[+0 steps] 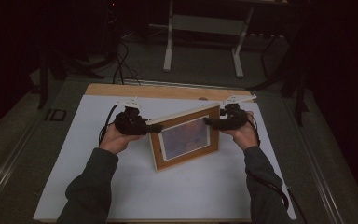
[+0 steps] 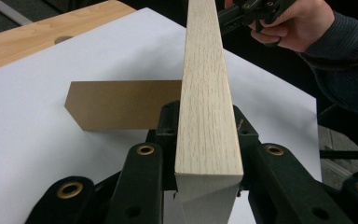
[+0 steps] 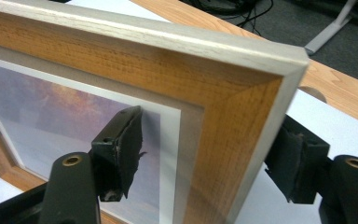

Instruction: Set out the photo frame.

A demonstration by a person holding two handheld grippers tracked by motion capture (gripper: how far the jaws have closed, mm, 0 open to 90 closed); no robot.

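While a person's two hands reach in from the near edge of the desk, a wooden picture frame (image 1: 185,137) stands upright on a white sheet (image 1: 98,186), propped between the two grippers. At the frame's upper left corner, the left gripper (image 1: 153,127) is clamped on the pale top edge, its black pads pressing both sides of the wood in the left gripper view (image 2: 208,135). At the upper right corner, the right gripper (image 1: 208,122) straddles the frame with its jaws spread apart; in the right gripper view (image 3: 205,154) one pad hangs in front of the glass and the other stands behind the frame, with gaps between pads and wood. Inside the frame is a purple and orange picture with a white mat. Behind the frame, a brown cardboard stand (image 2: 121,109) rests on the sheet. Beyond the white sheet, a strip of light wooden desk (image 1: 168,91) shows at the far edge. Farther back, the room is dim, with grey floor, black cables (image 1: 121,65) and the white legs of another table (image 1: 205,37).
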